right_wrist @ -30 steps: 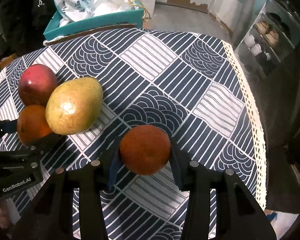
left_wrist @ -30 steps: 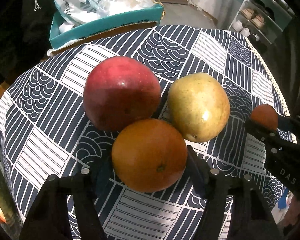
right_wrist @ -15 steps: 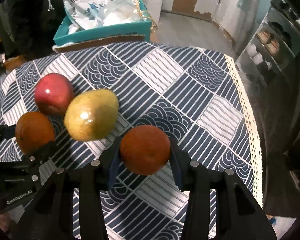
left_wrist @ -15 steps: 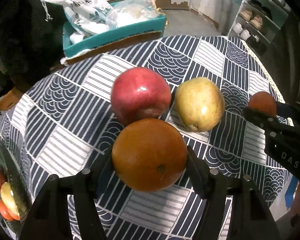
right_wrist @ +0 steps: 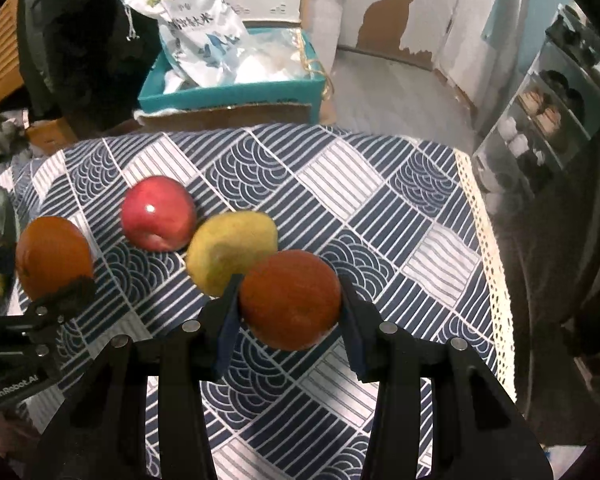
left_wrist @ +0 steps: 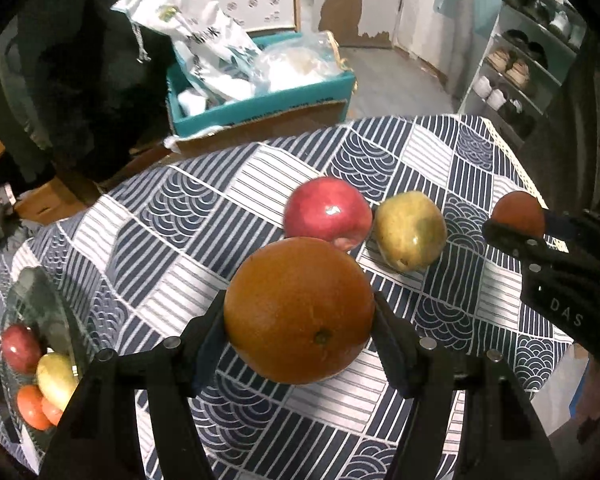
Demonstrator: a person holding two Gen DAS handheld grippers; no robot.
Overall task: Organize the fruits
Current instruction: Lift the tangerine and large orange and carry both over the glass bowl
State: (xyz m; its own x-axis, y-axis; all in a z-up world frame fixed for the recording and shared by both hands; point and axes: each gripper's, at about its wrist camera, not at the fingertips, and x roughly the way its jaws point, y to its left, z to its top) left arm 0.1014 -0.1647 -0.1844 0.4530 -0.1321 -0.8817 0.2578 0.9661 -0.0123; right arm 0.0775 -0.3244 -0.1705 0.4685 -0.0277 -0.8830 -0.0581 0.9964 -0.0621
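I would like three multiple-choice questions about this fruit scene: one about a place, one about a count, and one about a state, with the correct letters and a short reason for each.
1. Where does the red apple lie?
A. on the patterned tablecloth beside the yellow-green pear
B. in the teal box
C. in the glass dish

2. How many loose fruits lie on the tablecloth, outside the dish and held by no gripper?
A. one
B. two
C. four

3. What is the state of the left gripper?
A. open and empty
B. shut on the large orange
C. shut on the pear

Answers:
1 A: the apple sits next to the pear on the cloth.
2 B: only the apple and the pear lie free; the right gripper holds the small orange.
3 B: both fingers press the sides of the large orange.
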